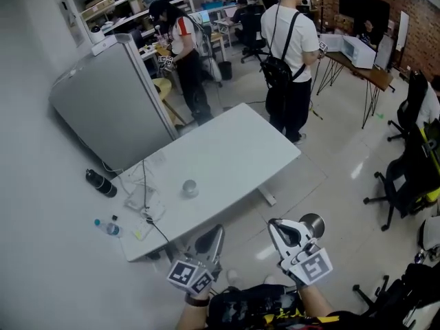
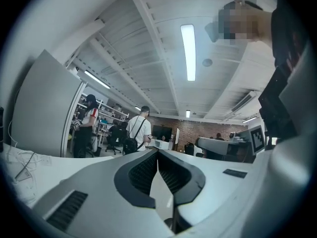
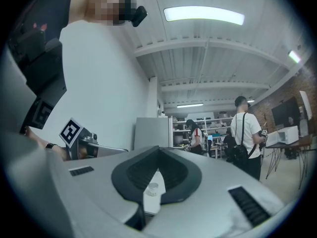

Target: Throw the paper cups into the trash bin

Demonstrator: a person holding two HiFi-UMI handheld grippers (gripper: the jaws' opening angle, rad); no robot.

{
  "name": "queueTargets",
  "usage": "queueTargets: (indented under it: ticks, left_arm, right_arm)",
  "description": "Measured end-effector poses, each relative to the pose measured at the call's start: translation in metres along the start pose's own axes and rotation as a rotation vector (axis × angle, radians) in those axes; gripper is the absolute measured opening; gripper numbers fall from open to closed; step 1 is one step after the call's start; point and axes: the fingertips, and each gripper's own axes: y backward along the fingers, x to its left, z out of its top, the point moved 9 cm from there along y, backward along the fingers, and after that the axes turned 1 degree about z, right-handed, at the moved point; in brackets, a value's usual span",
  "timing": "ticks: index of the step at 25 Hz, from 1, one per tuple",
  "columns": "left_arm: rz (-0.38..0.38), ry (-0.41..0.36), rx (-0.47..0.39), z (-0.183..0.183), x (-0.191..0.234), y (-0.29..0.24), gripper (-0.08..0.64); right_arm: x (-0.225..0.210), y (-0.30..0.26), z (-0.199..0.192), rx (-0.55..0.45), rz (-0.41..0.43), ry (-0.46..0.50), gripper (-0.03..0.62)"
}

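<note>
well, both grippers are held level at the near edge of the head view, just short of the white table (image 1: 240,136). the left gripper (image 1: 214,234) has its jaws closed. in the left gripper view its tips (image 2: 158,152) meet, with nothing pinched between them, and only the pale table top shows through the small gap behind them. the right gripper (image 1: 278,229) is closed too. in the right gripper view its jaws (image 3: 158,150) are pressed together and empty.

the one cup (image 1: 190,188) in view stands upright on the table, towards its near left part, apart from both grippers. the right gripper view catches the same cup (image 3: 152,187) through the gap below the closed tips, out on the table and not touched. a black cable (image 1: 146,184) and some papers (image 1: 141,201) lie on the table to the left of the cup.

a round shiny metal thing (image 1: 313,223) sits on the floor just beyond the right gripper. it is partly hidden, so i cannot tell what it is.

a black bottle (image 1: 101,183) and a small clear bottle (image 1: 108,227) lie by the left end of the table. a big grey cabinet (image 1: 110,108) stands past the far left corner. two people stand beyond the table, one in a white shirt with a black backpack (image 1: 292,47) and one in a white and red top (image 1: 184,50). black office chairs (image 1: 405,177) stand at the right.
</note>
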Motion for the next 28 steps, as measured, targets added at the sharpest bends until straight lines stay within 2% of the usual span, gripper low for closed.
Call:
queueTargets:
  ticks: [5,9,16,19,22,28]
  left_arm:
    - [0.048,0.009,-0.023,0.009,0.051,0.023,0.000]
    - [0.130,0.014,0.014,0.010,0.085,0.040,0.000]
    - [0.162,0.006,0.026,0.008,0.119,0.070,0.014]
    - [0.186,0.019,0.016,0.009,0.127,0.081,0.014]
    - [0.212,0.032,0.009,0.010,0.134,0.089,0.012]
    - [0.250,0.031,0.012,0.012,0.141,0.104,0.006]
  right_arm:
    - [0.026,-0.048,-0.001,0.001,0.002,-0.009,0.006]
    - [0.046,-0.081,-0.003,0.004,0.021,-0.002,0.006]
    - [0.078,-0.118,-0.005,0.029,0.074,0.013,0.006]
    - [0.087,-0.136,-0.015,0.094,0.135,-0.008,0.006]
    - [0.094,-0.151,-0.021,0.061,0.233,-0.074,0.011]
    - [0.106,-0.175,-0.022,0.039,0.296,-0.044,0.009]
